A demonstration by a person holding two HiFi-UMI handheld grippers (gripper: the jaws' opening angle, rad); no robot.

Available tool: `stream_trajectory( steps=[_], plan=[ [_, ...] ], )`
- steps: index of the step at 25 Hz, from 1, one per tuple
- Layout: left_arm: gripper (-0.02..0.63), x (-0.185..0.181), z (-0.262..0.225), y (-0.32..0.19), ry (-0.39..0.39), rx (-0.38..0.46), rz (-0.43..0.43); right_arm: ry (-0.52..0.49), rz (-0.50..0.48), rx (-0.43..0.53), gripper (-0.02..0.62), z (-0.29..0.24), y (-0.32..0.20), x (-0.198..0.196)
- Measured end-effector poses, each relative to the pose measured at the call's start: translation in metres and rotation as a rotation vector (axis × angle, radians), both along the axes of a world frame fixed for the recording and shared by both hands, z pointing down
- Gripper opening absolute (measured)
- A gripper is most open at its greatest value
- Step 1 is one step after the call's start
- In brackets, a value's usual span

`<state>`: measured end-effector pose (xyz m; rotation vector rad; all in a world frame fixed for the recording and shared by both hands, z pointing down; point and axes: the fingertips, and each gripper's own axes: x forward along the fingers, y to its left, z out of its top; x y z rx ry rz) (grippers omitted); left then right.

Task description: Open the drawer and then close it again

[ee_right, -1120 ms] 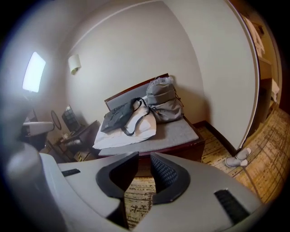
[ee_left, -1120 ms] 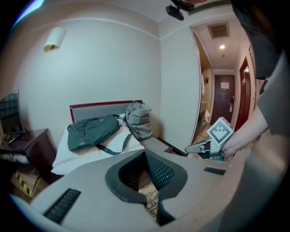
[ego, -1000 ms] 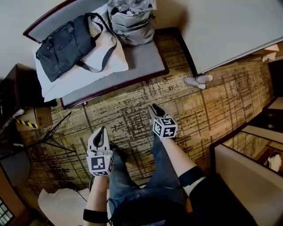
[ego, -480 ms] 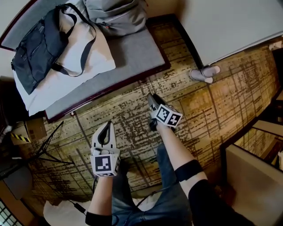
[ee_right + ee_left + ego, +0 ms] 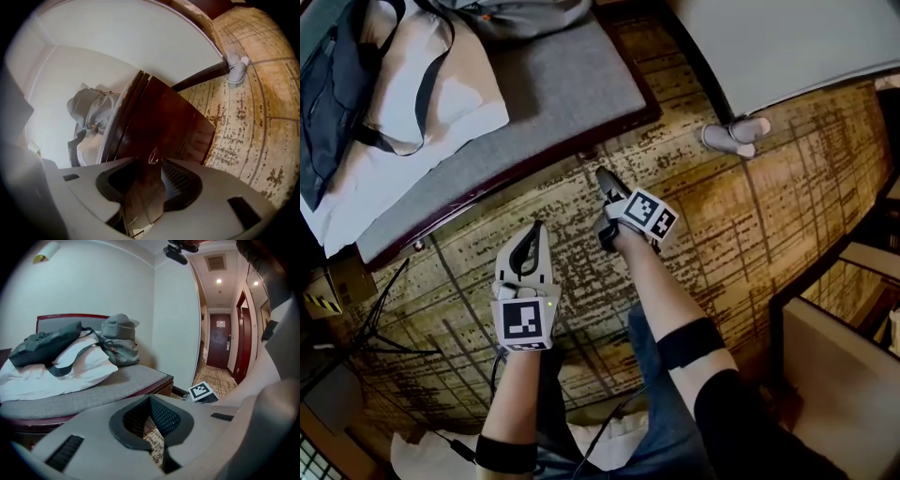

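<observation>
The drawer front point(image 5: 164, 122) is dark red-brown wood under the grey padded bench point(image 5: 553, 84). A small metal knob point(image 5: 153, 156) sits on it. My right gripper point(image 5: 150, 180) is rolled on its side and points at that front. Its jaws have just been opening and stand wide; the knob shows in the gap ahead of them, untouched. In the head view the right gripper point(image 5: 602, 208) hangs just short of the bench's front edge. My left gripper point(image 5: 531, 234) is shut and empty, over the carpet to its left. In the left gripper view the left gripper point(image 5: 150, 400) faces the bench.
A dark bag point(image 5: 333, 75), a white pillow point(image 5: 441, 103) and a grey backpack point(image 5: 119, 336) lie on the bench. A pair of slippers point(image 5: 733, 136) sits by the white wall. Thin tripod legs point(image 5: 370, 314) and a cardboard box point(image 5: 328, 281) stand at the left. The patterned carpet point(image 5: 741, 216) spreads to the right.
Both grippers have come down and forward toward the bench front. The right gripper has rolled onto its side and its jaws have spread. The left stays shut.
</observation>
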<state>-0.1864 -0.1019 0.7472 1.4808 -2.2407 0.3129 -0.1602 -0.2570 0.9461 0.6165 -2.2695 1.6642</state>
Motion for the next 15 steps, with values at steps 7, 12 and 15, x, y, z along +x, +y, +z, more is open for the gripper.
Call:
stream_trajectory(
  steps=[7,12,15],
  plan=[
    [0.002,-0.007,0.032,-0.023,0.008,0.003,0.009,-0.060,0.013,-0.073,0.175,0.023,-0.010,-0.028],
    [0.002,-0.008,0.051,-0.032,0.010,-0.007,0.039,-0.108,0.012,-0.092,0.132,0.029,-0.011,-0.040],
    [0.002,-0.008,0.059,-0.037,0.000,-0.018,0.062,-0.123,0.012,-0.095,0.132,0.029,-0.011,-0.045]
  ],
)
